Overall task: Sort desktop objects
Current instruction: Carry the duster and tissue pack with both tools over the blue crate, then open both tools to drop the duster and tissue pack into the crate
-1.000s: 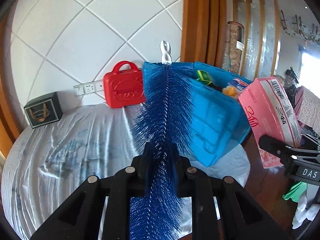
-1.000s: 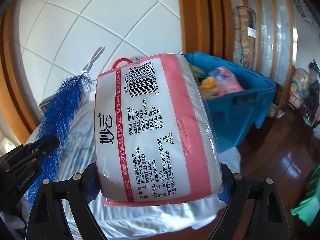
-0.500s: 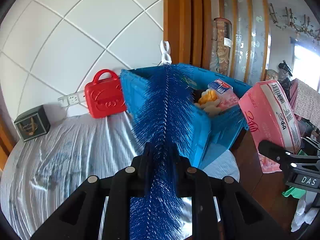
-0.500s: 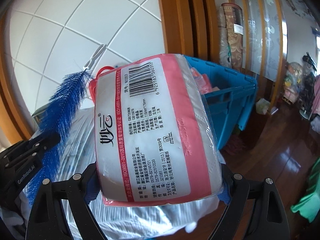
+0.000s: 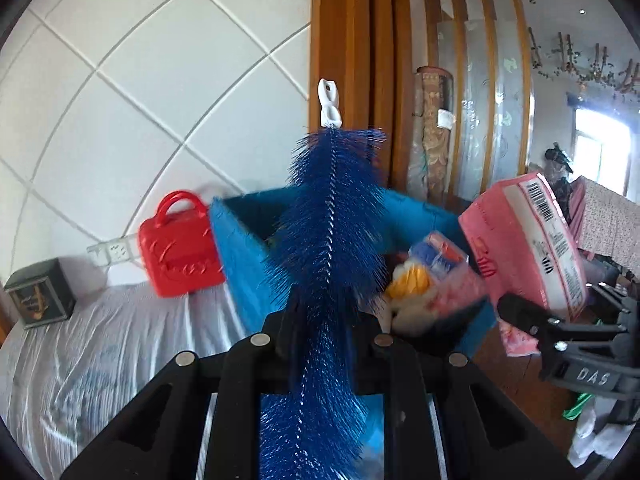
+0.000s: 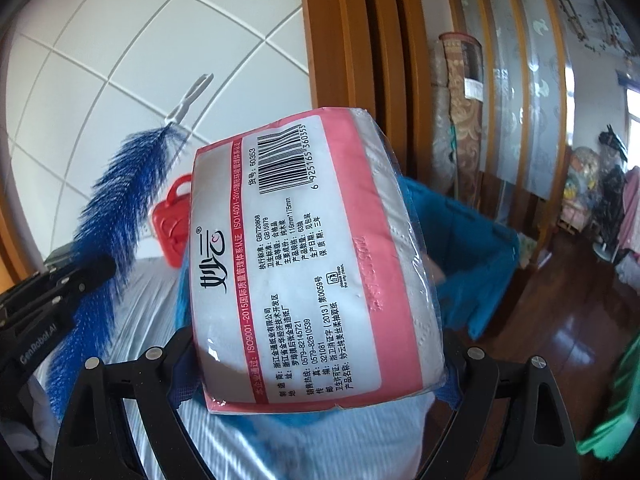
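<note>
A: What is the biggest thing here?

B: The table (image 5: 92, 344), draped in a wrinkled pale cloth. On it stands the blue crate (image 5: 240, 256), open at the top, its far wall showing behind the brush.

A: What is in the crate?

B: A loose heap at its right end: a clear packet with blue and red print (image 5: 440, 252), something yellow (image 5: 408, 284) beside it, and pale, pinkish items below. They are blurred, so I cannot name them further.

A: And outside the crate?

B: A red toy suitcase (image 5: 180, 248) stands upright just beside the crate's left wall, against the tiled wall. Farther left sits a small dark box (image 5: 40, 300), well apart from the crate.

A: What do the tools hold?

B: The right gripper (image 6: 316, 364) is clamped on the pink tissue pack (image 6: 316, 264), barcode side up, held in the air in front of the crate. The left gripper (image 5: 322, 320) is closed on the blue bristle brush (image 5: 332, 232), which points upward, white handle tip (image 5: 329, 104) at the top, in front of the crate's opening.

A: Do pack and brush touch?

B: No, they are apart, the pack to the right of the brush.
</note>
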Demonstrator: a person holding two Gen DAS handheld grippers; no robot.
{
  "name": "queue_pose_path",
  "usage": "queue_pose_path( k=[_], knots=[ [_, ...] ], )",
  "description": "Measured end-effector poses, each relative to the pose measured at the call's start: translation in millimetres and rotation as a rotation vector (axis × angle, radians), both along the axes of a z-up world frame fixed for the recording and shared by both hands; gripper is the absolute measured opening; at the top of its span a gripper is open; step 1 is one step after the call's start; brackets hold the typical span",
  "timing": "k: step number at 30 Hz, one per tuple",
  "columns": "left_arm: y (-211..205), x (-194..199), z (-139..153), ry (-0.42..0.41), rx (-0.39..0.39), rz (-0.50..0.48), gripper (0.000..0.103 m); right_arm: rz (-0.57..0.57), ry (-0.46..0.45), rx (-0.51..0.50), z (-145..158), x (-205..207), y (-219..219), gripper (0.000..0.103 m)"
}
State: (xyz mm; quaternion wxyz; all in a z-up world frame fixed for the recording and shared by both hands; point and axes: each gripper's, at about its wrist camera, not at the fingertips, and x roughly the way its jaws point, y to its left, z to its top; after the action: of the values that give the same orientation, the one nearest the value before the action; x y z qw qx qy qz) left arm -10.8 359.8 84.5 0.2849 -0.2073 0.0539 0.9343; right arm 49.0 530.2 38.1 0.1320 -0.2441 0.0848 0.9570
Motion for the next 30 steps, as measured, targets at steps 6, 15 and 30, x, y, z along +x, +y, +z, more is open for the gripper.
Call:
queue_pose_path(
  k=[6, 15, 30],
  knots=[
    [38.9, -36.2, 24.9, -0.02, 0.018, -0.012, 0.017, 0.006, 0.026, -0.009, 25.8, -31.6, 38.0, 0.091],
    [113.9, -55.1, 43.9, -0.024, 0.045, 0.094, 0.017, 0.111, 0.038, 0.008, 40.2, -80.6, 109.8, 0.091],
    [224.5, -97.3, -3.9, -0.172, -0.081, 0.382, 0.017, 0.341, -0.082, 0.006, 1.8, -139.0, 215.9, 0.091]
  ],
)
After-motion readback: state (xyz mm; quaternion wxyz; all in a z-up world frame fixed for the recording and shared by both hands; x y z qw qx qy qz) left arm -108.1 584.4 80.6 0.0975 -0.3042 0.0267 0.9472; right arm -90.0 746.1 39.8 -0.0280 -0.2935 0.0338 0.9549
